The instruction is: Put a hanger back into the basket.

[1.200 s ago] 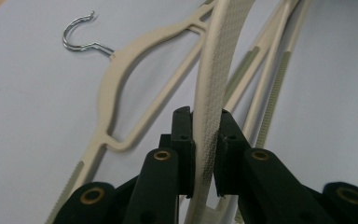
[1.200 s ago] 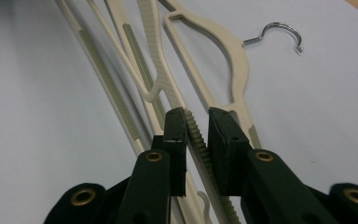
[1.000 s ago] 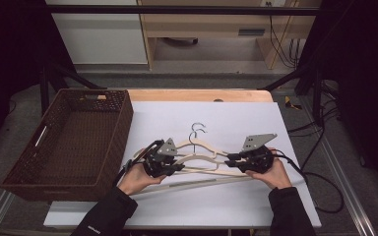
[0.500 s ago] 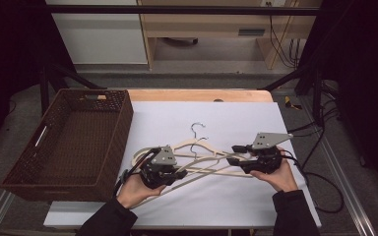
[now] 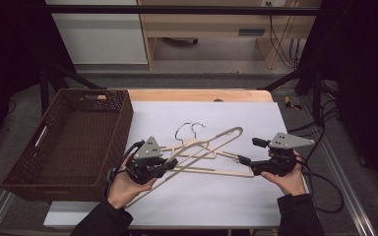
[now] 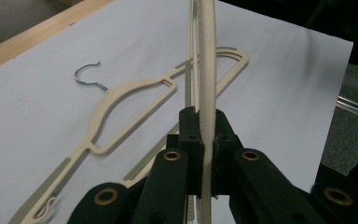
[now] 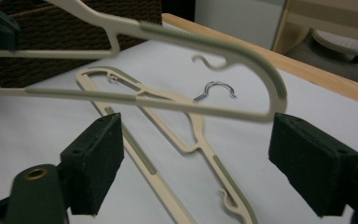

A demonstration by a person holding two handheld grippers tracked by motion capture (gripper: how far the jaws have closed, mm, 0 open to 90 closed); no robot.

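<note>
Between the pads of my left claw (image 5: pixel 165 166) sits the bar of a cream plastic hanger (image 5: pixel 204 147), clamped tight and standing on edge, its looped shoulder end lifted off the table (image 5: pixel 236 206) and slanting away from the claw toward my right claw (image 5: pixel 243 161). It is slim, with grey ribbed grip strips along the shoulders. My right claw has just been opening; its black pads (image 7: pixel 95 161) now stand wide apart with nothing pressed between them, and the raised hanger's rounded end hangs just beyond them. Below and beyond both claws, a second cream hanger (image 6: pixel 121 109) of the same make lies flat on the white sheet, its metal hook (image 6: pixel 89 76) pointing away from me. Beside my left claw, on its outer side, stands a dark woven basket (image 5: pixel 39 169). The flat hanger lies under the lifted one, crossing it.
</note>
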